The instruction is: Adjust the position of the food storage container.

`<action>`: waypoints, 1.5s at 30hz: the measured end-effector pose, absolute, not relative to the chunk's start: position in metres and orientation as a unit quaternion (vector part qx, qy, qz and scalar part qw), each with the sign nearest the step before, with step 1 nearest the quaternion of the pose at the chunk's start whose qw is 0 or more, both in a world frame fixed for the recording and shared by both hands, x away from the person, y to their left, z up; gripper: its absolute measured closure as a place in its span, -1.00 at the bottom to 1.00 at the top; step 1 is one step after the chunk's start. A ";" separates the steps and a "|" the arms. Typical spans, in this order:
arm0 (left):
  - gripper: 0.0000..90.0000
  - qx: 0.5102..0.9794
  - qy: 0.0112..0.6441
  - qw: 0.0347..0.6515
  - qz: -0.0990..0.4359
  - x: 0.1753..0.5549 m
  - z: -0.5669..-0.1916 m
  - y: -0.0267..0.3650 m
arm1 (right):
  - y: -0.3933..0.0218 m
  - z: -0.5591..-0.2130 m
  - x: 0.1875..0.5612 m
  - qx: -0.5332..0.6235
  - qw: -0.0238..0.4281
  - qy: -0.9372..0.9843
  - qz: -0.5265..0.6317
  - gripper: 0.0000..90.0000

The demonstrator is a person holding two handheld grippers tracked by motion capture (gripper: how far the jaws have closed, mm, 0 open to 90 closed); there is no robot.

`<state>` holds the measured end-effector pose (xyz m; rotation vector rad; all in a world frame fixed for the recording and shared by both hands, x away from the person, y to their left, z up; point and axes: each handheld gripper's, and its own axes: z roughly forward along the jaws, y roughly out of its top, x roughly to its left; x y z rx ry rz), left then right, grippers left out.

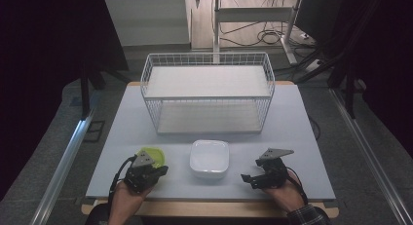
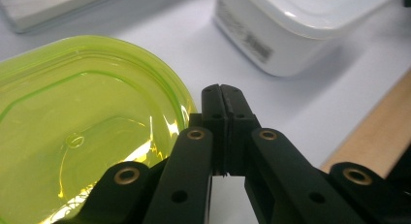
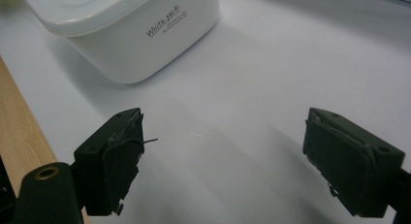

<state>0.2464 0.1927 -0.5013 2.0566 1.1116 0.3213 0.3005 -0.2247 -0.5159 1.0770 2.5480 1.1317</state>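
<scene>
1. Near left on the table (image 1: 302,137), left tool (image 2: 224,95) is closed and empty just beside the green lid (image 2: 72,122); open it before gripping the rim.
2. Right tool (image 3: 223,151) gapes wide, empty, right of the white container (image 1: 209,158); steady that.

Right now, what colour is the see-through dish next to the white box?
The dish is bright yellow-green; the left gripper view shows it best.

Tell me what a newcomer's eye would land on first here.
The green lid at the table's near left, beside the shut left gripper. Next, the white container at the near middle. Behind it stands the wire basket, and the right gripper rests open at the near right.
</scene>
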 end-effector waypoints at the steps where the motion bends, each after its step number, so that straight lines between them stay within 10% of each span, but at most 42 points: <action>1: 0.99 0.805 0.439 0.379 0.128 0.248 -0.501 0.196 | -0.225 -0.516 0.300 0.359 0.076 0.850 0.377 -0.65; 26: 0.90 0.783 0.459 0.387 0.161 0.280 -0.500 0.237 | -0.226 -0.515 0.301 0.353 0.080 0.851 0.381 -0.61; 45: -0.17 0.802 0.397 0.434 0.104 0.298 -0.495 0.186 | -0.222 -0.495 0.306 0.361 0.046 0.833 0.416 -0.40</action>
